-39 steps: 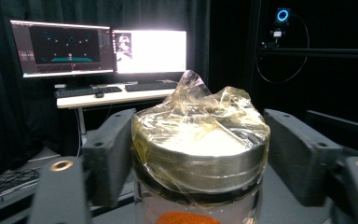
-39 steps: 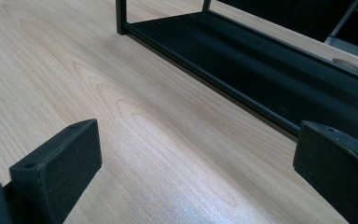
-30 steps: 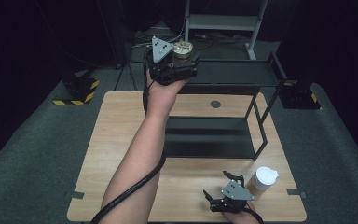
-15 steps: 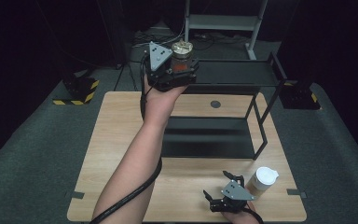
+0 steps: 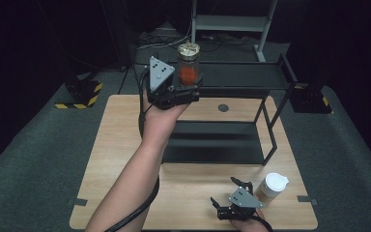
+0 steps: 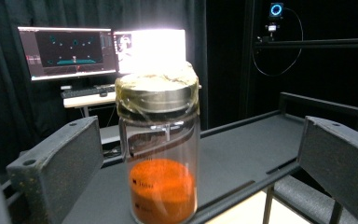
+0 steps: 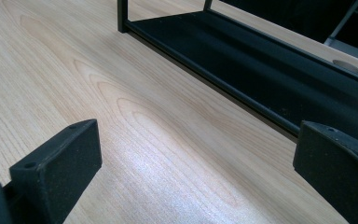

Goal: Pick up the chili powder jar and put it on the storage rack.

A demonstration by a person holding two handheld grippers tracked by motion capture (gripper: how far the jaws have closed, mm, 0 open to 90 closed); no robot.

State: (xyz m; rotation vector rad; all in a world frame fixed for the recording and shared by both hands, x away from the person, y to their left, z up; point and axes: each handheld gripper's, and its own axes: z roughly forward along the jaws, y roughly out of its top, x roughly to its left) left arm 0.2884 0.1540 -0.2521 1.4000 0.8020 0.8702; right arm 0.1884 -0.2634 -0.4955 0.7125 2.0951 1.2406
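Left gripper view shows my left gripper (image 6: 177, 154) with its fingers (image 6: 56, 163) spread wide, released, the glass jar (image 6: 161, 154) of orange powder standing upright between them on the black shelf (image 6: 251, 140), touching neither. My right gripper (image 7: 196, 168) hovers with fingers (image 7: 58, 163) released over the wooden surface (image 7: 74, 70), shelf frame just ahead.

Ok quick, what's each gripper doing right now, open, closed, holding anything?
Left gripper: open, jaws spread either side of the glass jar on the black shelf, not touching it.
Right gripper: open, empty, above the wooden table.
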